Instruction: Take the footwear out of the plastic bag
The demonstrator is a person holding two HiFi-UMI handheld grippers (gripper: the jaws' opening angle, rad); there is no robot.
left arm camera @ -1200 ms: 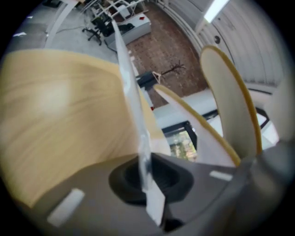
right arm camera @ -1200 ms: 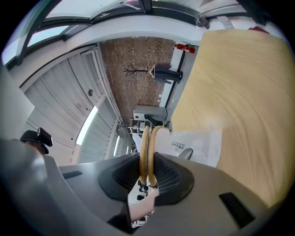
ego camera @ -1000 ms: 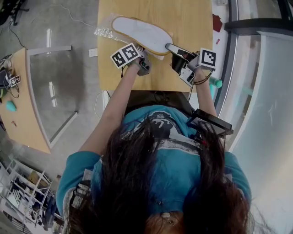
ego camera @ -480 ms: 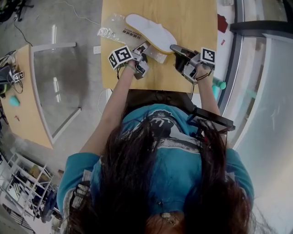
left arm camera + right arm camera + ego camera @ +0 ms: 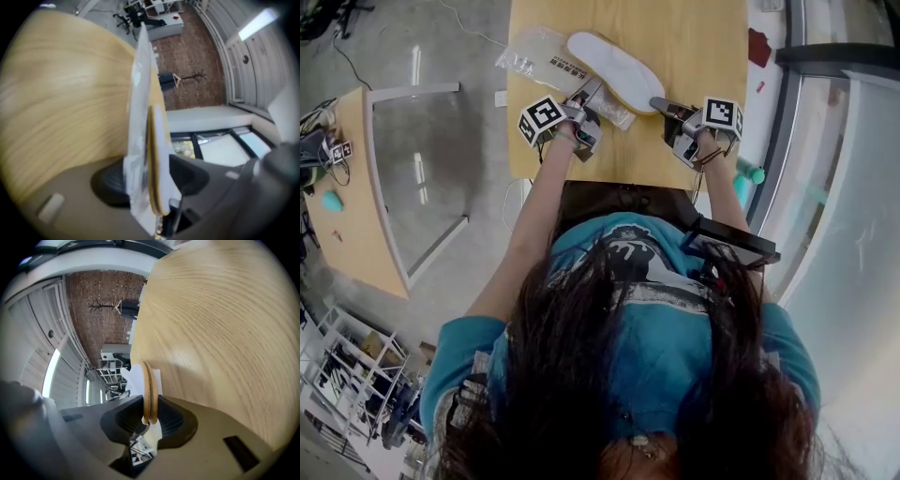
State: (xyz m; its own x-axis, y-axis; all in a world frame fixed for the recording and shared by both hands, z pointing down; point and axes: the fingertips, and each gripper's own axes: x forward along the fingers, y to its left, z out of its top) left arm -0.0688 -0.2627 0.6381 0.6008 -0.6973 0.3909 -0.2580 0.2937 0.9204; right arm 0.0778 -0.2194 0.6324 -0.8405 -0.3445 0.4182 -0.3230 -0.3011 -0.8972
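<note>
A pair of flat white slippers (image 5: 614, 67) with tan edges lies on the wooden table (image 5: 694, 37), partly inside a clear plastic bag (image 5: 534, 56) that trails off to the left. My right gripper (image 5: 660, 104) is shut on the slippers' near end (image 5: 149, 390), both tan edges pinched between its pads. My left gripper (image 5: 589, 94) is at the bag's near edge and its jaws are opening. In the left gripper view the bag (image 5: 138, 117) and the slippers (image 5: 157, 154) stand edge-on between the parted pads of the left gripper (image 5: 150, 180). In its own view the right gripper (image 5: 150, 416) holds firm.
The table's near edge (image 5: 619, 183) runs just below both grippers. A dark red item (image 5: 757, 47) lies past the table's right side, and a teal object (image 5: 750, 173) sits by the right wrist. Another wooden desk (image 5: 356, 187) stands far left.
The left gripper's jaws have parted from their grip on the bag. Both grippers, the slippers and the bag have shifted slightly farther across the table.
</note>
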